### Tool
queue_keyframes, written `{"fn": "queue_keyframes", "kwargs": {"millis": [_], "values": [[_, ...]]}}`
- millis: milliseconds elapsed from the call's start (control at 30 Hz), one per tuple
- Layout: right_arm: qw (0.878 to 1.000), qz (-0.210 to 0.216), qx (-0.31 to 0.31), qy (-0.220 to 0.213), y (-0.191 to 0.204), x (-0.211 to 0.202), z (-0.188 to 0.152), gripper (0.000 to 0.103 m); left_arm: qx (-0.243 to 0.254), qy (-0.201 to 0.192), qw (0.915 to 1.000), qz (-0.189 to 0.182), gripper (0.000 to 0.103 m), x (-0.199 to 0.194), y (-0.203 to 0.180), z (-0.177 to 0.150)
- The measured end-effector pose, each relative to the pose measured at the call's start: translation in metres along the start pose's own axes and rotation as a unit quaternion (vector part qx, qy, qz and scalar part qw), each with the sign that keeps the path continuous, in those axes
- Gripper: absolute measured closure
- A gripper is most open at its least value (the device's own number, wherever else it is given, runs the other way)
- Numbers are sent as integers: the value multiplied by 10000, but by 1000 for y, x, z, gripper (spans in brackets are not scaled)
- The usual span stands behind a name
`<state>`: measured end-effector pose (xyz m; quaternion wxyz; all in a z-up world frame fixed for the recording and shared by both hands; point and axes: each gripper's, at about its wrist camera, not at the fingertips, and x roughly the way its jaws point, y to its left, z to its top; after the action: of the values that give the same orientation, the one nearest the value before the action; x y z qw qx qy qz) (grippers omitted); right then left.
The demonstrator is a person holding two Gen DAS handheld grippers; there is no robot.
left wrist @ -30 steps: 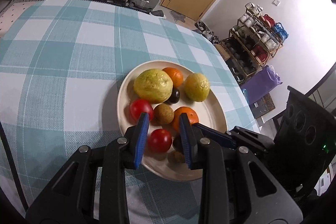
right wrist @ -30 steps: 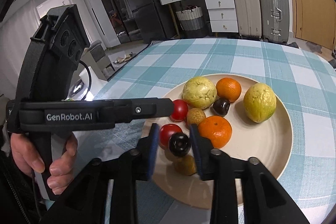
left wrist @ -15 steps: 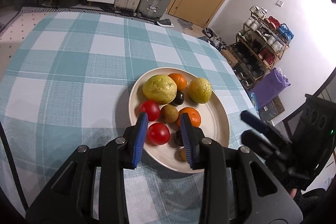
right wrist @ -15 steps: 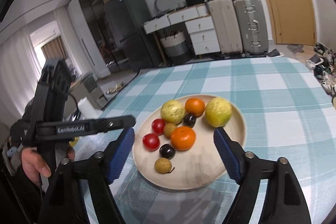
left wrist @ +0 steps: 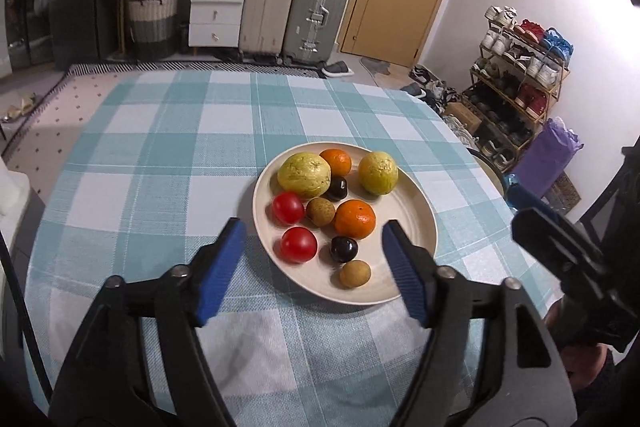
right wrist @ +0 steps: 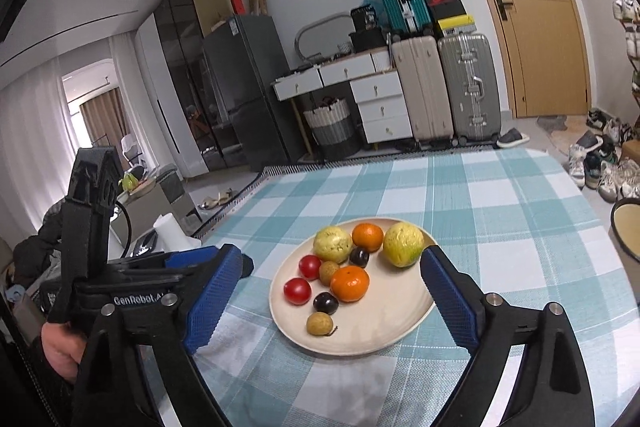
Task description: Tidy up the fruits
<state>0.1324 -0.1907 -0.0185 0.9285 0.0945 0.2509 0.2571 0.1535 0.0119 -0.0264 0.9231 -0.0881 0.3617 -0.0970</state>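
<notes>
Left gripper (left wrist: 312, 263): jaws spread wide, nothing between the blue pads (left wrist: 222, 267), touching nothing; it hangs above the near rim of the plate (left wrist: 416, 223), held back from the fruit. Right gripper (right wrist: 332, 301): jaws likewise wide apart, empty, poised over the same plate from the other side, clear of the contents. Plate sits on the checked cloth of the desk (left wrist: 160, 155), toward its right half in the left wrist view. On the plate, all fruit: two yellow-green guavas (left wrist: 305, 174) at the back with an orange (left wrist: 336, 162) between them; a dark plum (left wrist: 337, 187) just in front; then a tomato (left wrist: 288, 207), a brown longan (left wrist: 320, 211) and a second orange (left wrist: 355, 219) in a row; nearest, a second tomato (left wrist: 298, 244), a second plum (left wrist: 343, 249) and a second longan (left wrist: 355, 274). No loose fruit seen on the cloth in either view. Judgement: gathering looks complete or very nearly so, with both grippers free and standing off. Next move, if any, would be a tidy-up: pick a small piece near the front edge, close gently since the tomatoes and plums would bruise or roll, and keep the two grippers from crossing over the plate.
</notes>
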Motion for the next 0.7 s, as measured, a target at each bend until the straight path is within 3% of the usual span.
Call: {"fn": "queue_keyframes", "kwargs": {"millis": [67,300,500,700], "values": [[10000,-2,-20,-67,3,-7,1,8,78,-123,9997,201,22,-8,-5,-2],[9995,-23,-129,-298,16,-28,-1,4,261,-437,9976,459,20,-36,-15,-9],[9988,-14,-209,-432,25,-45,-4,3,142,-548,9962,657,18,-52,-10,-15],[9978,-46,-234,-615,29,-59,-10,2,104,-833,9930,833,3,-69,-8,-29]]}}
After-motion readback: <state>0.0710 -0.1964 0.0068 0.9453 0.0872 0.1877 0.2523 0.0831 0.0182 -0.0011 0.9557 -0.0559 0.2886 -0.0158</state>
